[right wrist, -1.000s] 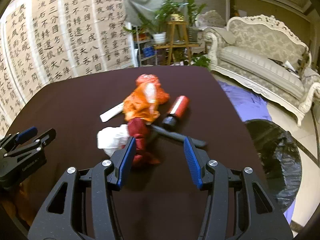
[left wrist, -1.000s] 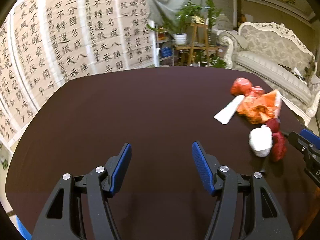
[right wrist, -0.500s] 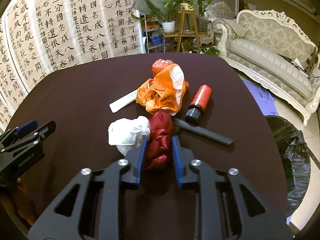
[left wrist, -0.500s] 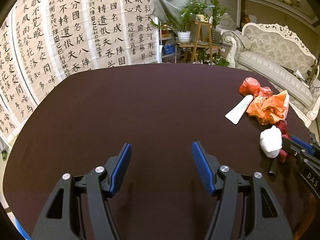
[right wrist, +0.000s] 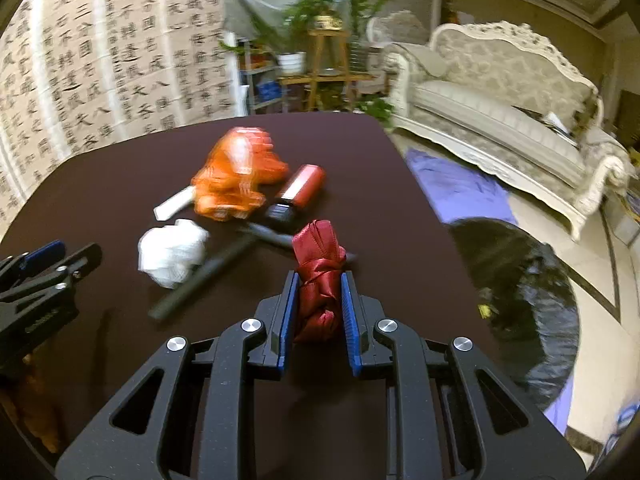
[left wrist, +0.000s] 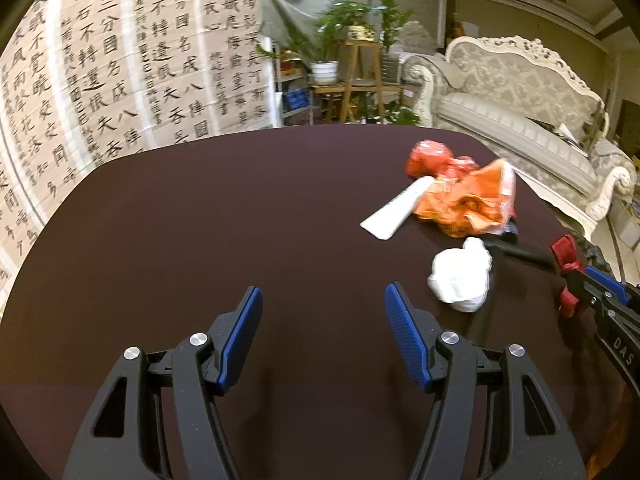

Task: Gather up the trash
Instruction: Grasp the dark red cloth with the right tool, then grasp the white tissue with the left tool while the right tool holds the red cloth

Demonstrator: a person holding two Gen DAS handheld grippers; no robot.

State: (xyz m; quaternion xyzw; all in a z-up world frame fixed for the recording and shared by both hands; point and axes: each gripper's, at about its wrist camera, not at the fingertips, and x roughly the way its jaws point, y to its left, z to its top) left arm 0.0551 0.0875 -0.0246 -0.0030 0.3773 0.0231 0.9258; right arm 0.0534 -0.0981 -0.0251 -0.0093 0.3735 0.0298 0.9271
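Note:
My right gripper (right wrist: 318, 300) is shut on a dark red cloth bundle (right wrist: 320, 264) and holds it above the dark table (right wrist: 100, 184). The bundle also shows at the right in the left wrist view (left wrist: 566, 256). Left on the table are a crumpled white tissue (right wrist: 172, 250), an orange plastic bag (right wrist: 232, 180), a red bottle with a black cap (right wrist: 298, 192), a white flat tube (right wrist: 174, 206) and a black stick (right wrist: 200, 276). My left gripper (left wrist: 322, 312) is open and empty over bare table, left of the tissue (left wrist: 460, 276).
A black trash bag (right wrist: 516, 296) lies open on the floor right of the table. A purple sheet (right wrist: 456, 188) and a pale sofa (right wrist: 500, 120) stand behind it. Calligraphy sheets (left wrist: 120, 60) hang at the far left, with plants (left wrist: 352, 24) on a stand.
My right gripper closed on the red cloth bundle, lifted it off the table and swung right toward the black bag. The left gripper stayed open, shifting only slightly.

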